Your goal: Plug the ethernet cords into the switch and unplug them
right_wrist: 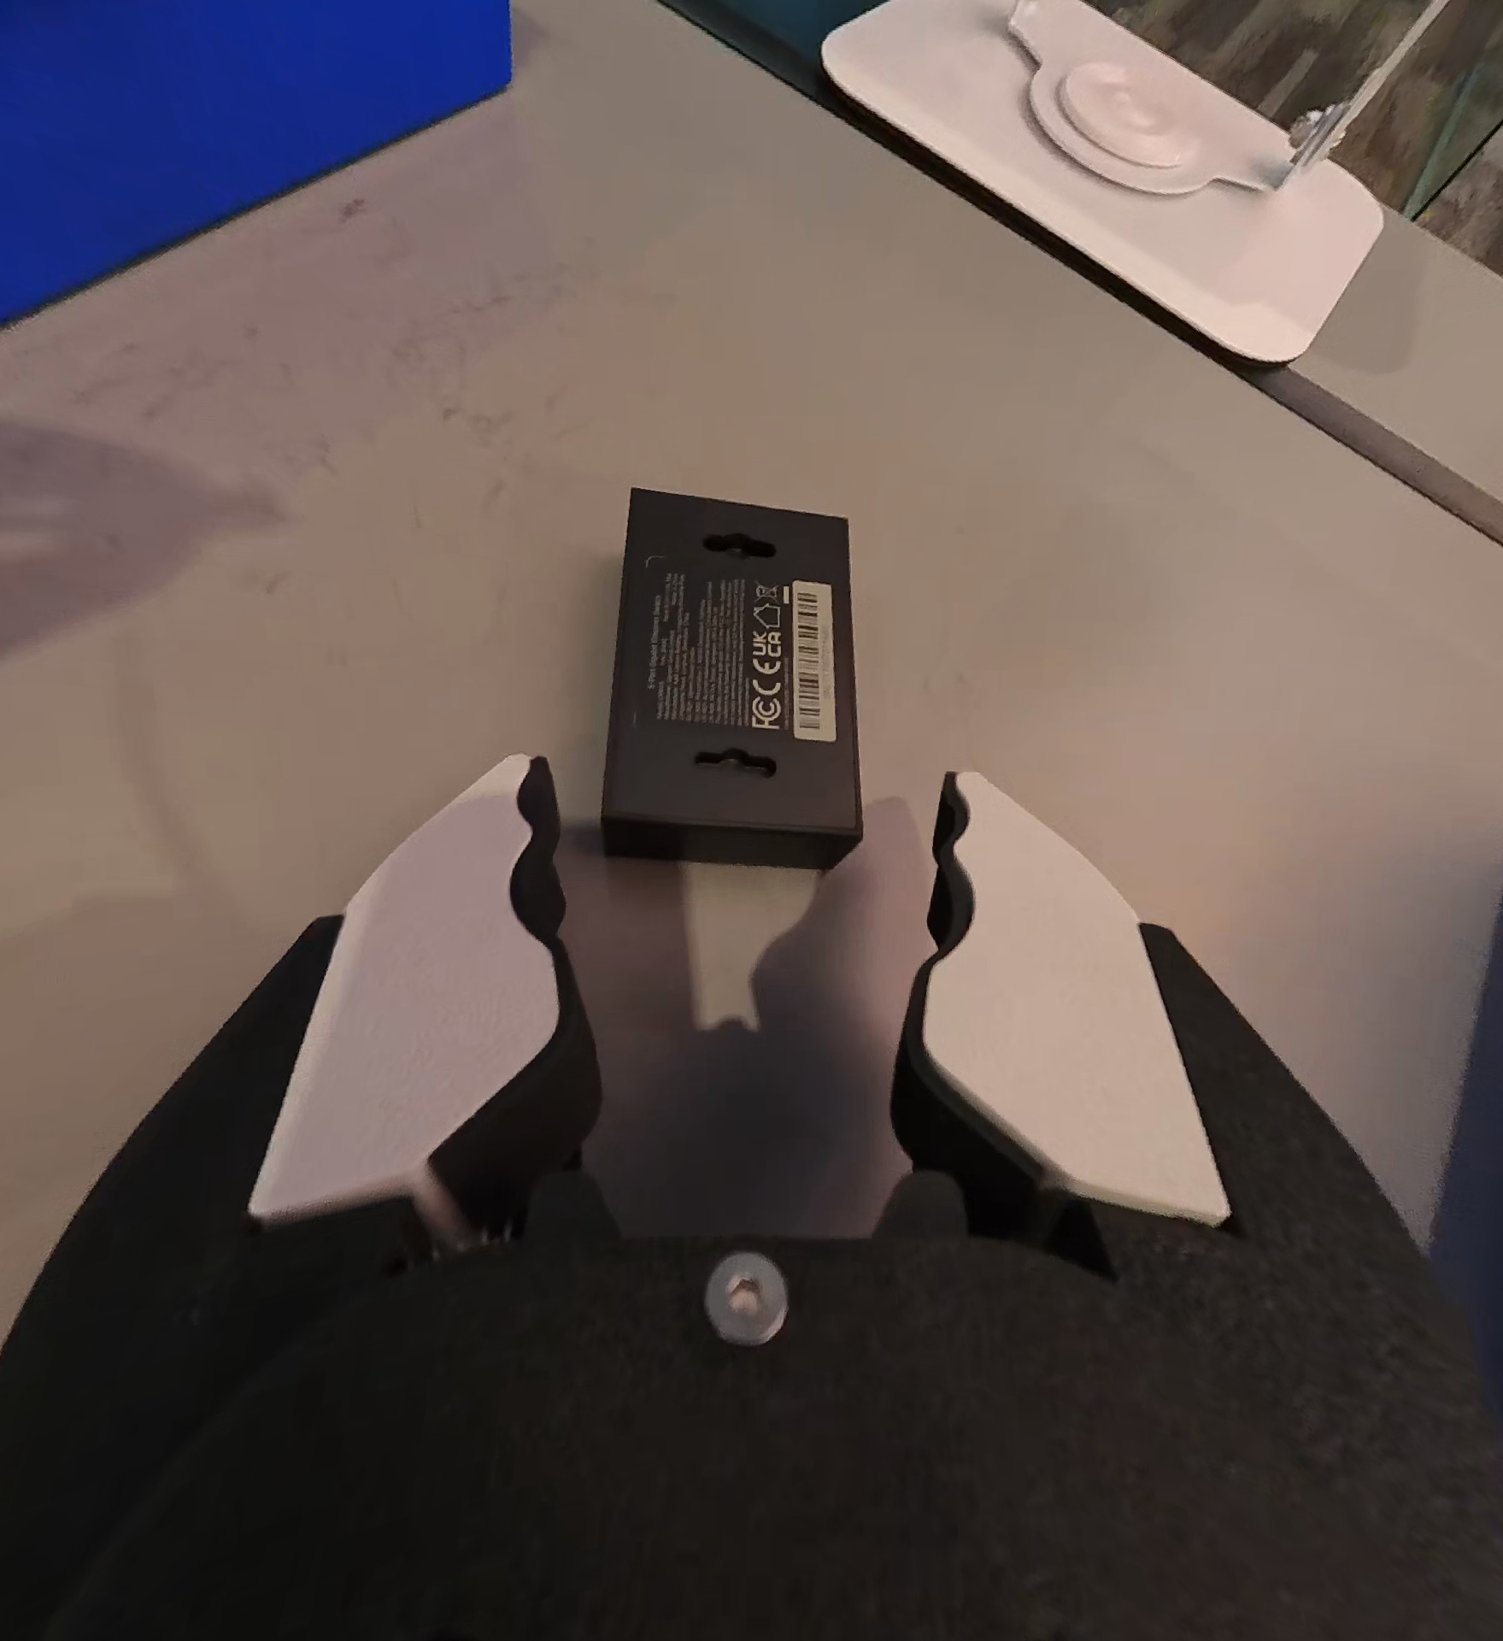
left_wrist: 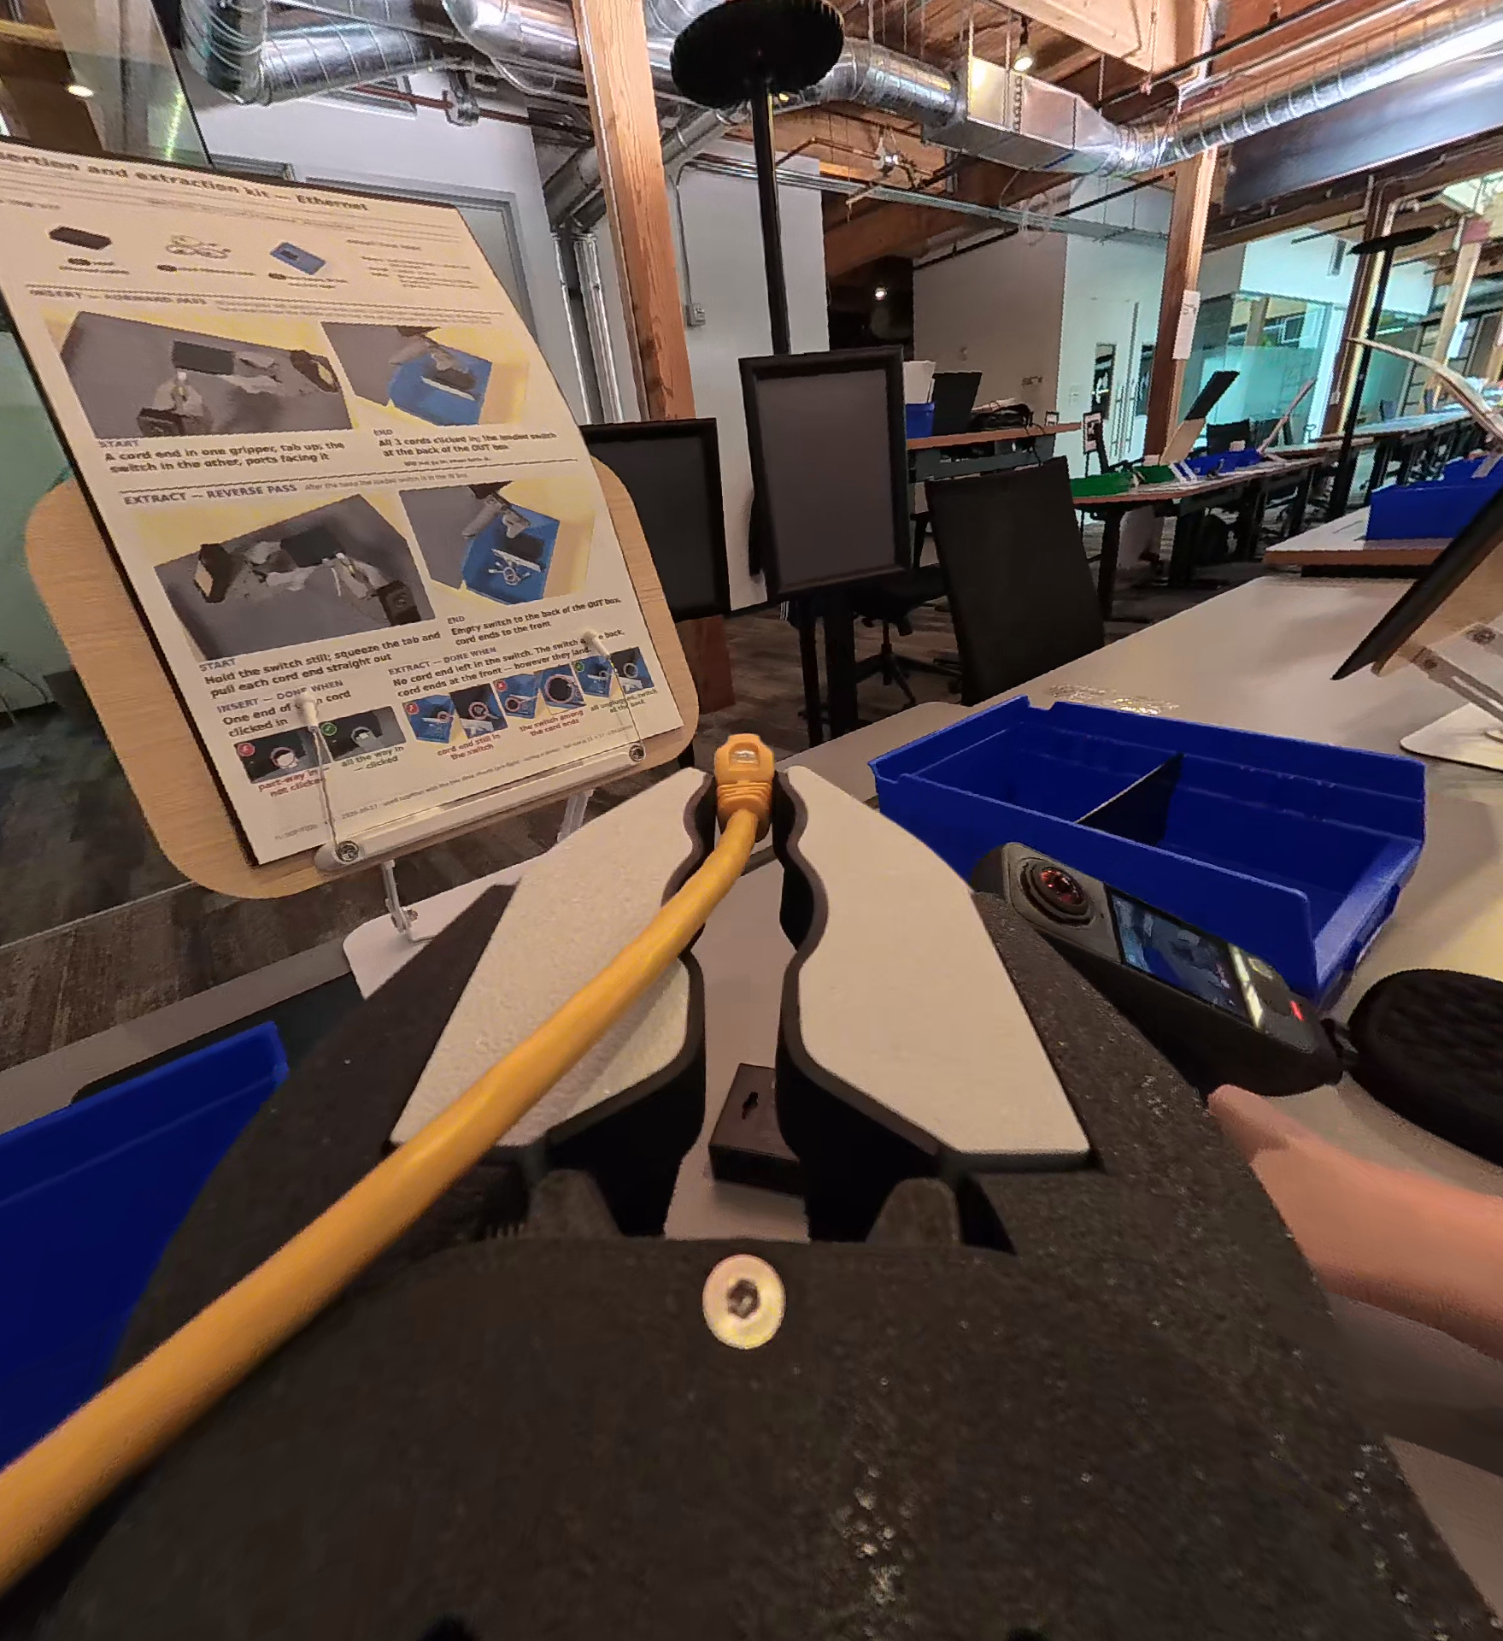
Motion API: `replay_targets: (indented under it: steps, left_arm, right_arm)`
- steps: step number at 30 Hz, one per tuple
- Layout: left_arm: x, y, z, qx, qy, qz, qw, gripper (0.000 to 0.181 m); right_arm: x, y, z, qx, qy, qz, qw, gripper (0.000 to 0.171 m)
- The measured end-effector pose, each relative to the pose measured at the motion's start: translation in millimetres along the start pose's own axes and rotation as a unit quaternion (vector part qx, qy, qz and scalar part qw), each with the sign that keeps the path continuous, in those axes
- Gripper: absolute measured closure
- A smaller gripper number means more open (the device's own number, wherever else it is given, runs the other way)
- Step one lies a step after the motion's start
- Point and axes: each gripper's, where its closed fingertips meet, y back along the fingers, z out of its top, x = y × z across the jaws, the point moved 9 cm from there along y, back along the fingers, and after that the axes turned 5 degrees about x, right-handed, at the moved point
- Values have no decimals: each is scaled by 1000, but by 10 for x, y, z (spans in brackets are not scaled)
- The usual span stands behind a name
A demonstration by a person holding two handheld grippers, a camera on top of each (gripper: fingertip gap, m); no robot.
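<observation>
My left gripper [left_wrist: 743, 786] is shut on a yellow ethernet cord [left_wrist: 552, 1003] just behind its plug [left_wrist: 740, 764], which sticks out past the fingertips, raised above the table. The cord trails back to the lower left. The black switch [right_wrist: 730, 679] lies bottom side up on the grey table [right_wrist: 1085, 710], its label facing me. My right gripper [right_wrist: 746, 786] is open, its fingertips on either side of the switch's near end, not touching it. A corner of the switch also shows under the left gripper [left_wrist: 752, 1132].
An empty blue bin with a divider [left_wrist: 1174, 799] sits at the right; another blue bin [left_wrist: 99, 1181] is at the left. An instruction board on a stand [left_wrist: 312, 497] is ahead; its white base [right_wrist: 1103, 169] lies near the table's far edge. The right gripper's camera [left_wrist: 1174, 950] and a hand [left_wrist: 1396, 1225] are at the right. Left tips to right tips: about 25 cm.
</observation>
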Motion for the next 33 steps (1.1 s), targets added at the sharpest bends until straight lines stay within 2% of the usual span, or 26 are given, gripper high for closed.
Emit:
replay_targets:
  steps: [6, 13, 20, 31, 33]
  left_arm:
    - [21, 13, -23, 1, 5, 2, 1000, 169]
    - [-2, 23, -11, 0, 6, -6, 1000, 169]
    - [-15, 13, -13, 0, 8, -10, 1000, 169]
    - [-65, -7, -6, -2, 5, -16, 1000, 169]
    - [-70, -6, -8, -2, 5, -17, 1000, 169]
  right_arm:
    - [30, -41, 33, 0, -8, -18, 1000, 105]
    - [20, -94, 19, 31, -28, -16, 999, 100]
    - [42, -117, -7, 53, -58, 13, 997, 101]
    - [51, -117, -35, 68, -107, 3, 992, 100]
    - [55, -109, -32, 61, -104, 3, 993, 111]
